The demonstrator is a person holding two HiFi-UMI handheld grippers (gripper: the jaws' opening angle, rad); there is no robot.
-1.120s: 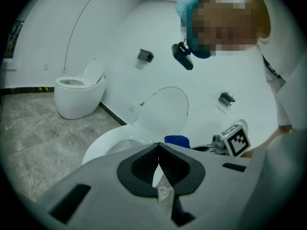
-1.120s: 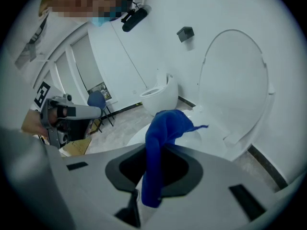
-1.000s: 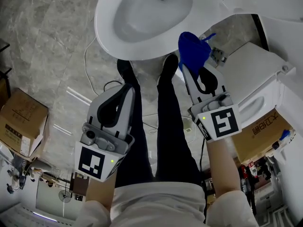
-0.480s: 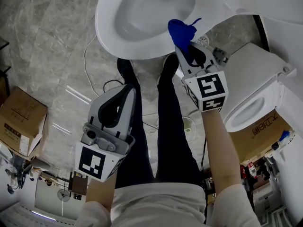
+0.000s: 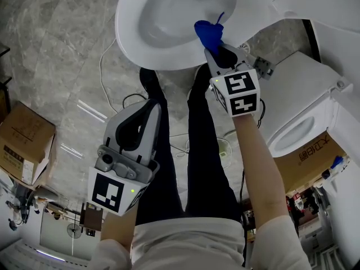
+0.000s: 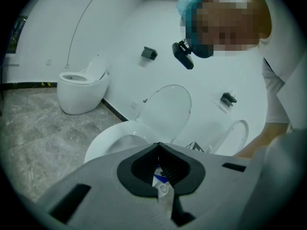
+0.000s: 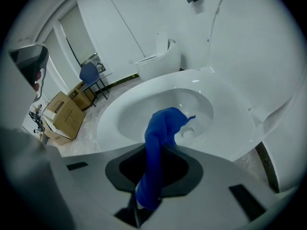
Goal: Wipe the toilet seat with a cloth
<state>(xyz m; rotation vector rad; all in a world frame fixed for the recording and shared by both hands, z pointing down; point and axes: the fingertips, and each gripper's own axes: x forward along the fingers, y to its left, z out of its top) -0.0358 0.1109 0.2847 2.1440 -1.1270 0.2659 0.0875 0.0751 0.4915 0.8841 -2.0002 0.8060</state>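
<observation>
The white toilet fills the top of the head view, its lid raised and its rim bare. My right gripper is shut on a blue cloth, which sticks out past the fingertips over the front right part of the rim. In the right gripper view the blue cloth rises from between the jaws of the right gripper and hangs in front of the bowl. My left gripper is held lower, over the floor short of the toilet, shut and empty. In its own view the left gripper has its jaw tips meeting.
A person's legs and dark shoes stand just before the bowl. A second toilet stands at the right, cardboard boxes at the left, and cables lie on the marble floor. Another toilet stands by the far wall.
My right gripper has moved up and left with the blue cloth, from beside the bowl to over its front right rim. The left gripper has stayed put.
</observation>
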